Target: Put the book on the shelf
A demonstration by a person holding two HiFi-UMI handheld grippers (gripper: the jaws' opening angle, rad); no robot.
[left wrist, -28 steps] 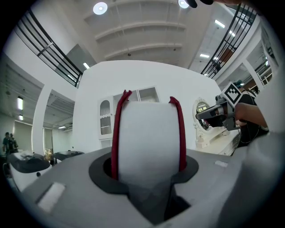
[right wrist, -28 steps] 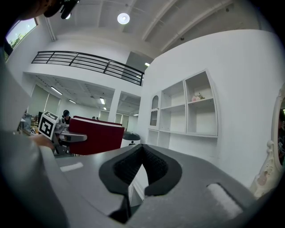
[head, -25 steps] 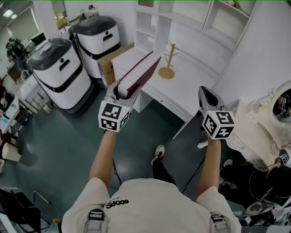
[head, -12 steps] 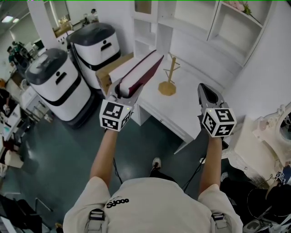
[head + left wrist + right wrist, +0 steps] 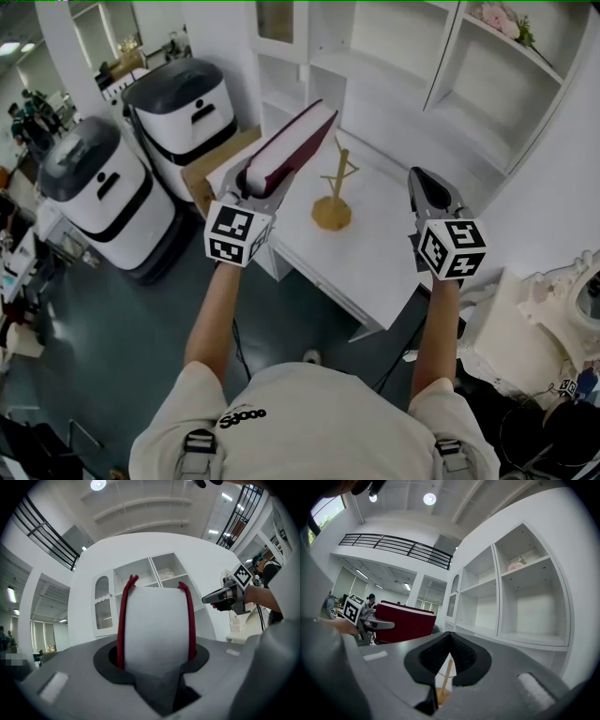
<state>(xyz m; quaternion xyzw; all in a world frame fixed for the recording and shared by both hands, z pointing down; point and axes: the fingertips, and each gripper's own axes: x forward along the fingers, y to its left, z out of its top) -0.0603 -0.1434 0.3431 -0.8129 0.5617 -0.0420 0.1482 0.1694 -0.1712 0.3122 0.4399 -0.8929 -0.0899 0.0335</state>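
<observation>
A dark red book (image 5: pixel 292 148) with white page edges is clamped at its near end in my left gripper (image 5: pixel 256 186). It tilts up and away over the near corner of the white desk (image 5: pixel 375 253). In the left gripper view the book (image 5: pixel 157 620) stands between the jaws, pointing at the white shelf unit (image 5: pixel 152 573). My right gripper (image 5: pixel 420 180) is shut and empty, held level to the right. From the right gripper (image 5: pixel 450 637) view the book (image 5: pixel 405 623) shows at the left, and the shelf compartments (image 5: pixel 499 597) are ahead.
A wooden peg stand (image 5: pixel 333 199) stands on the desk between the grippers. The shelf unit (image 5: pixel 439 58) rises behind the desk, with flowers (image 5: pixel 502 21) on an upper right shelf. Two white and grey machines (image 5: pixel 98 187) and a cardboard box (image 5: pixel 211 169) stand at the left. White equipment (image 5: pixel 553 309) is at the right.
The person has stepped toward the desk, so desk and shelf are closer. The book stays in the left gripper and now reaches over the desk corner. The right gripper remains shut.
</observation>
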